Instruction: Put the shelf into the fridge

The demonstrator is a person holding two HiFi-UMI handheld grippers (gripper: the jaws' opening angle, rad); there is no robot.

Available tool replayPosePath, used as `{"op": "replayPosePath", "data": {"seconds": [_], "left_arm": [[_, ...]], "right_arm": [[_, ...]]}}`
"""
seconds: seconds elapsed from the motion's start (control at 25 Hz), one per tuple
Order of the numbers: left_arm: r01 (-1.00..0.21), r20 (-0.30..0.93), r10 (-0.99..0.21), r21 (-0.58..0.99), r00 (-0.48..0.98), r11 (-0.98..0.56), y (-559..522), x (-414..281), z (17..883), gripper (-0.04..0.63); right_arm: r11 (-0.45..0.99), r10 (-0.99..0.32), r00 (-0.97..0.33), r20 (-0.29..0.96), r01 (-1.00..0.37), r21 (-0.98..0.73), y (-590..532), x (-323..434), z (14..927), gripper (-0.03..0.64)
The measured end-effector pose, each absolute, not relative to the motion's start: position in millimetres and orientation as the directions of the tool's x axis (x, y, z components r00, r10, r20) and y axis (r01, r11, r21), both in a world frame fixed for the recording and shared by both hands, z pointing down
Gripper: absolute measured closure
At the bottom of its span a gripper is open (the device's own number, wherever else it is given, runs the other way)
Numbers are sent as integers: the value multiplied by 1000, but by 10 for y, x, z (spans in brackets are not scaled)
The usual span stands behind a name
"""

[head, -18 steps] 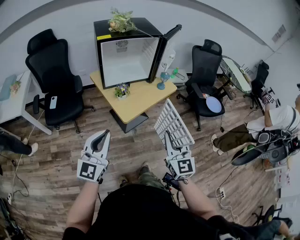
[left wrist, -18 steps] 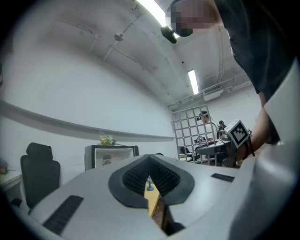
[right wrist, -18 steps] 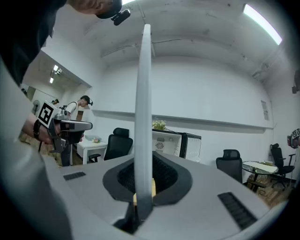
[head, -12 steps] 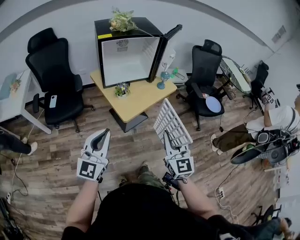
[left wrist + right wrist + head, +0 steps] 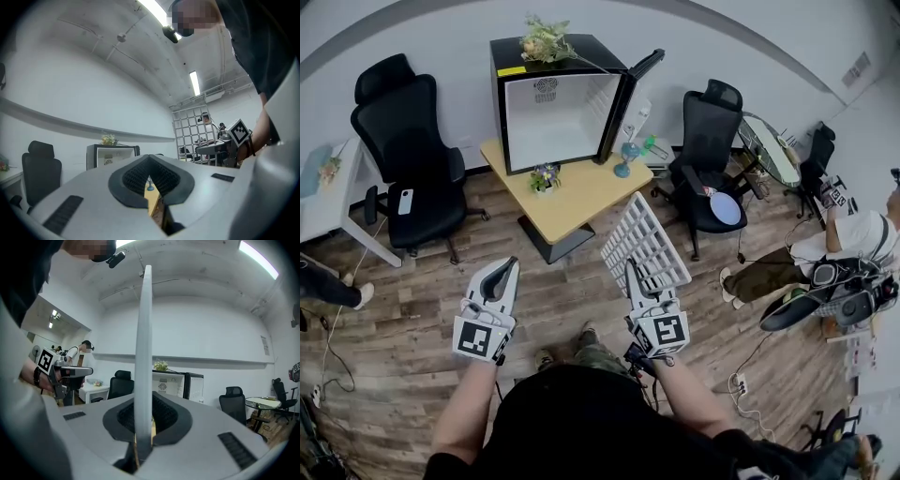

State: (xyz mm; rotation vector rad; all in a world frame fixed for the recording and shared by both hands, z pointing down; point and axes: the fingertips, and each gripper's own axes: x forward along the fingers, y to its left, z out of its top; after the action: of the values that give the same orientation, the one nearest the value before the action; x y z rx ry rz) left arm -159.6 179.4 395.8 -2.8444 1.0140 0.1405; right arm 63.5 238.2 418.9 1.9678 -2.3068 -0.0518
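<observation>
Right tongs (image 5: 631,273) tight on the white grid shelf (image 5: 645,241), left tongs (image 5: 507,269) closed and empty

Black top (image 5: 572,422), perhaps camouflage trousers (image 5: 598,354) — pale grey left gripper (image 5: 512,265) and right gripper (image 5: 629,267), black-and-white marker cubes (image 5: 478,339).

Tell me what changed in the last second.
The right gripper, shut on the wire shelf, has nudged it slightly forward and left, toward the open fridge. Nothing was grasped or released. The left gripper stayed shut and empty, in place; fridge and table unchanged.
</observation>
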Motion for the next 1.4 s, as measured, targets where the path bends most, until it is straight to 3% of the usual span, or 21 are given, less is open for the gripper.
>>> {"op": "replayPosePath", "data": {"seconds": [0.64, 1.4], "left_arm": [[-632, -136, -621, -56, 772, -773, 1704, -1862, 4016, 577], [-657, -93, -651, -67, 754, -751, 1149, -1644, 4069, 577]], "right_arm": [[152, -988, -144, 63, -978, 140, 2392, 372, 4197, 574], [174, -984, -167, 69, -978, 118, 1768, 596, 4208, 574]]}}
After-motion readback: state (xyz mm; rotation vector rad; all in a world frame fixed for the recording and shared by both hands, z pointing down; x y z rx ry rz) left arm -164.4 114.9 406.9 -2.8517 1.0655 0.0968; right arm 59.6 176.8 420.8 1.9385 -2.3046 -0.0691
